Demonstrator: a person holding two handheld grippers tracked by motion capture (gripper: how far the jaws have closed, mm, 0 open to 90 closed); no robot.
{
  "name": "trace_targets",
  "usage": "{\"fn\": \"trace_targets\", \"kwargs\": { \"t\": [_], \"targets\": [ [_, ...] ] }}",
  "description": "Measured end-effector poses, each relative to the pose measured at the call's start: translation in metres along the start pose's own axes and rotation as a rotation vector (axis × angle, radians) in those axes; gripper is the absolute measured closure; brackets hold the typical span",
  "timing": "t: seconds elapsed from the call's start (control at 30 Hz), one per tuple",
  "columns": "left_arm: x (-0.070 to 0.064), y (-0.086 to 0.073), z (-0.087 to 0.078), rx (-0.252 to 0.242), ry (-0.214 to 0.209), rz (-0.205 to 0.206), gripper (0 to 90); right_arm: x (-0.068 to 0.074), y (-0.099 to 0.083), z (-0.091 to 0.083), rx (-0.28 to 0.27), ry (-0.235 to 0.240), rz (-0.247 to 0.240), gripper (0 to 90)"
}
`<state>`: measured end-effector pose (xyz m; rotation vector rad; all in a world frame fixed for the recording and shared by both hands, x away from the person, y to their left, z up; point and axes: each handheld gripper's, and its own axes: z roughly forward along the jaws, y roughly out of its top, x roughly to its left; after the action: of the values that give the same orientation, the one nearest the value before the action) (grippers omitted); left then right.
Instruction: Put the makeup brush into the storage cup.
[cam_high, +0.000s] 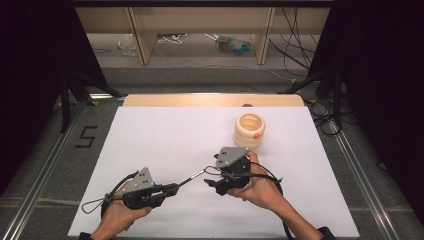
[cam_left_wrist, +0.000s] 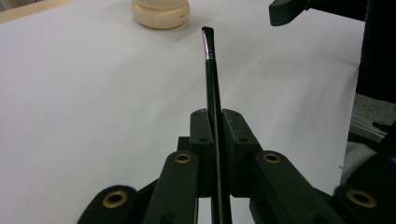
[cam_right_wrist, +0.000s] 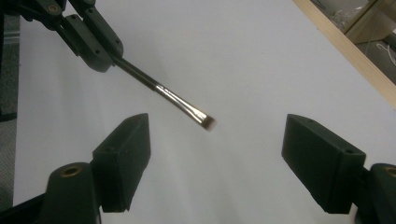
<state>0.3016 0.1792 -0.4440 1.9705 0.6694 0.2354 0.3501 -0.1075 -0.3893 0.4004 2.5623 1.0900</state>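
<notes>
A thin black brush (cam_left_wrist: 211, 70) with a metal ferrule and dark bristles sticks forward from my left gripper (cam_left_wrist: 215, 116), which is shut on its handle. In the high view the left gripper (cam_high: 172, 189) is at the table's front left, and the brush (cam_high: 192, 177) points right toward the right gripper (cam_high: 214, 186). The right gripper (cam_right_wrist: 217, 154) stands open, with the brush tip (cam_right_wrist: 208, 122) hovering just beyond and between its jaws, touching neither. A cream ringed holder (cam_high: 248, 131) stands upright behind the right hand.
The white table sheet (cam_high: 165, 135) spreads wide to the left and back. A wooden edge (cam_high: 210, 100) runs along the far side. The cream holder (cam_left_wrist: 161, 11) is far ahead of the brush in the left gripper view.
</notes>
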Motion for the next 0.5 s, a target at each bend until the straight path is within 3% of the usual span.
{"fn": "trace_targets", "kwargs": {
  "t": [0.1,0.27,0.37,0.5],
  "targets": [
    [0.001,0.0,-0.001,-0.012,0.011,0.006,83.3,-0.002,-0.004,-0.001,-0.006,-0.005,0.018,24.1],
    [0.0,0.002,-0.002,-0.044,0.015,-0.017,83.3,-0.003,-0.009,-0.001,-0.022,-0.007,0.044,23.1],
    [0.0,0.002,-0.002,-0.065,0.019,-0.016,83.3,-0.004,-0.012,-0.001,-0.045,0.028,0.085,22.4],
    [-0.001,0.003,-0.003,-0.091,0.029,-0.023,83.3,-0.007,-0.017,-0.002,-0.077,0.04,0.137,20.8]
  ]
}}
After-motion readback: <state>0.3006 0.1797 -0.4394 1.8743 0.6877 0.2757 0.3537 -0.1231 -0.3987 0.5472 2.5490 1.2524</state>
